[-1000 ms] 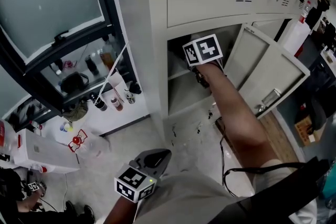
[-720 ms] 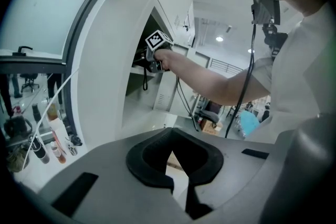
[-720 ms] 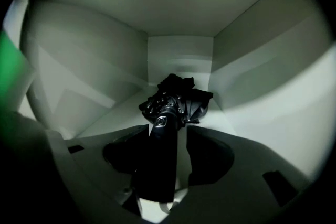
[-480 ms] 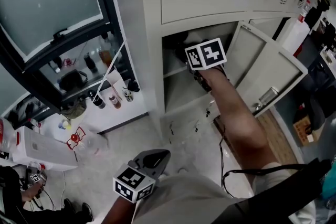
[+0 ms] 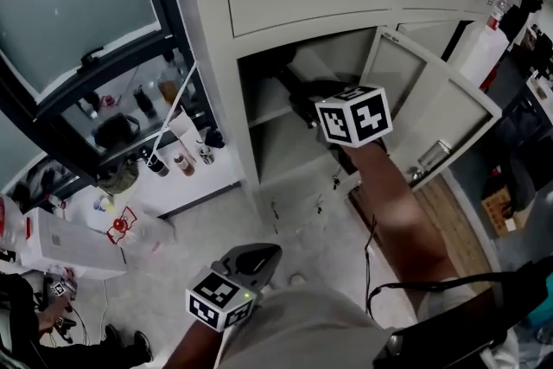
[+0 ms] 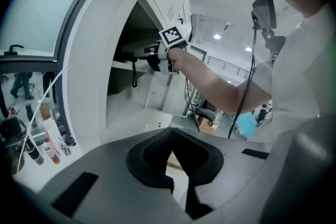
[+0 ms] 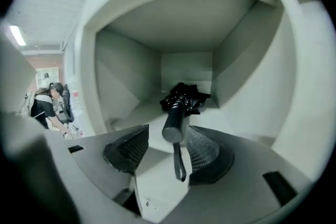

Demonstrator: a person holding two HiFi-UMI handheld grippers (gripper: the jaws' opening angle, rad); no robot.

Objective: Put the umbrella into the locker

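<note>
A folded black umbrella (image 7: 180,104) lies on the upper shelf inside the open locker compartment (image 5: 268,112). Its handle end points at me and its strap hangs over the shelf edge. My right gripper (image 7: 167,148) is open just in front of the handle, and neither pad touches it. In the head view the right gripper (image 5: 304,106) sits at the locker mouth, under its marker cube. In the left gripper view the umbrella (image 6: 130,54) shows dark on the shelf. My left gripper (image 5: 256,258) hangs low by my waist, shut and holding nothing.
The locker door (image 5: 432,112) stands swung open to the right. Bottles and small items (image 5: 177,158) line a ledge under the window at left. A white box (image 5: 69,248) sits on the floor at lower left. A black cable (image 5: 370,272) trails by my right arm.
My right hand has drawn back out of the locker opening toward me. The left gripper has barely shifted.
</note>
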